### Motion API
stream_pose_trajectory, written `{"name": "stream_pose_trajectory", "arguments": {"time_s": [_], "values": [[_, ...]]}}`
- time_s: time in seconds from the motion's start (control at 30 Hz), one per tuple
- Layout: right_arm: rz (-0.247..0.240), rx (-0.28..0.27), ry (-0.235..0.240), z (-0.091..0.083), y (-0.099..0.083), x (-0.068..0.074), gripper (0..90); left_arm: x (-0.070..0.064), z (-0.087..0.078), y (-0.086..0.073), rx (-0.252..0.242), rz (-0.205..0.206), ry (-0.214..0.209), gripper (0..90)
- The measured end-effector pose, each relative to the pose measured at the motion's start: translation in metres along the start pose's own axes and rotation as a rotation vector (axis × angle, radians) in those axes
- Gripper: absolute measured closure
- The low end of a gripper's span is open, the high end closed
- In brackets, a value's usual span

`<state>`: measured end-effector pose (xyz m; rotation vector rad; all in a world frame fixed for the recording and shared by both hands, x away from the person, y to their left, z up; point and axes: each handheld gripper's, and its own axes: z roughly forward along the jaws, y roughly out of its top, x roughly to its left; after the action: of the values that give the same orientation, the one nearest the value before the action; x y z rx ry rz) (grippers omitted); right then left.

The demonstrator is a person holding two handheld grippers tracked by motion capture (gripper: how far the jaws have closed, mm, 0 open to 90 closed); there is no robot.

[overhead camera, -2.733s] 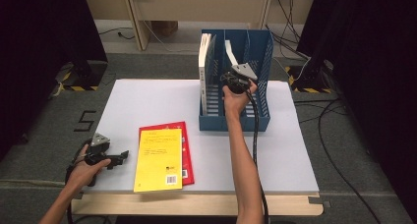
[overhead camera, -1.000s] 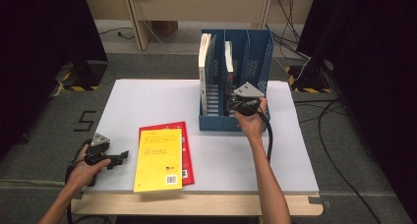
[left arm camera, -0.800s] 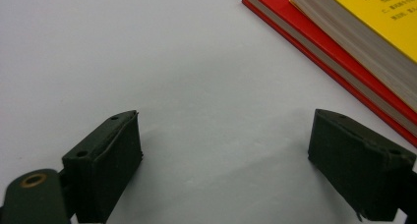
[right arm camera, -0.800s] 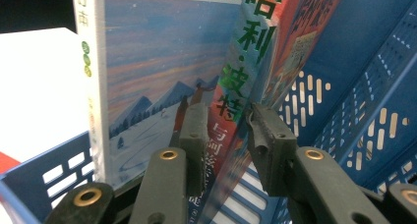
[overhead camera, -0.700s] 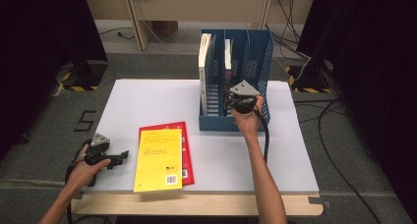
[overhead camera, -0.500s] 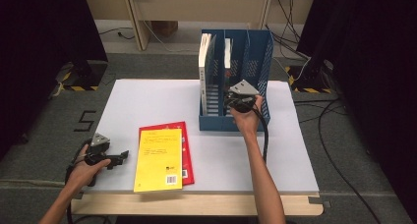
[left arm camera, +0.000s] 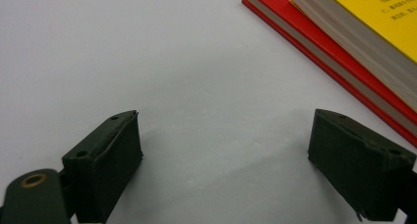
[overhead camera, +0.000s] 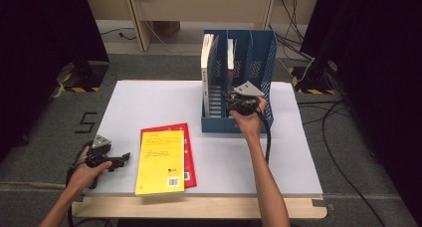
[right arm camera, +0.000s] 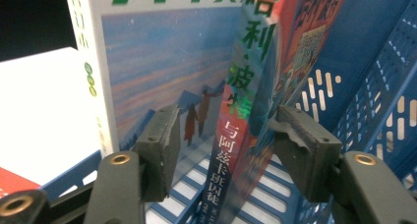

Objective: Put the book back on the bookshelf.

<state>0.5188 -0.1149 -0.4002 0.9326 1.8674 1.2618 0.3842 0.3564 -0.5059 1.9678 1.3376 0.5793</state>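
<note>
Right gripper view: right gripper (right arm camera: 223,135) stands at centre frame with its jaws spread either side of the colourful paperback book with Chinese lettering on its spine (right arm camera: 246,111), not pinching it. Book sits upright in the blue perforated plastic file rack (overhead camera: 259,72), upper centre of the high view, beside a white-spined book (overhead camera: 205,57). Judged light, stiff along the spine, glossy cover possibly slippery; grip low across the spine. Left gripper (left arm camera: 223,167) released over the white table (left arm camera: 147,62), lower left, near the yellow book (overhead camera: 161,160)
</note>
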Motion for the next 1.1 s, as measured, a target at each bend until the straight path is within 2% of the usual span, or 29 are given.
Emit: {"name": "stream_pose_trajectory", "arguments": {"time_s": [0.3,0.43,0.57,0.67,0.93,1.1], "values": [[0.071,-0.015,0.007,-0.017,0.002,-0.003,38.5,0.000,0.000,0.000,-0.002,-0.002,0.000,11.6],[0.078,-0.024,0.013,-0.026,0.003,-0.003,37.4,0.000,0.000,0.000,-0.002,-0.002,0.000,11.6],[0.097,-0.032,0.032,-0.037,0.005,0.000,36.7,0.000,0.000,0.000,-0.002,-0.002,0.000,11.6],[0.137,-0.039,0.067,-0.043,0.006,0.005,36.0,0.000,0.000,0.000,-0.003,-0.002,0.000,11.6],[0.107,-0.031,0.115,-0.053,0.005,0.028,35.5,0.000,0.000,0.000,-0.003,-0.002,0.000,11.6],[0.103,-0.020,0.133,-0.057,0.001,0.036,34.8,0.000,0.000,0.000,-0.003,-0.002,0.000,11.6]]}}
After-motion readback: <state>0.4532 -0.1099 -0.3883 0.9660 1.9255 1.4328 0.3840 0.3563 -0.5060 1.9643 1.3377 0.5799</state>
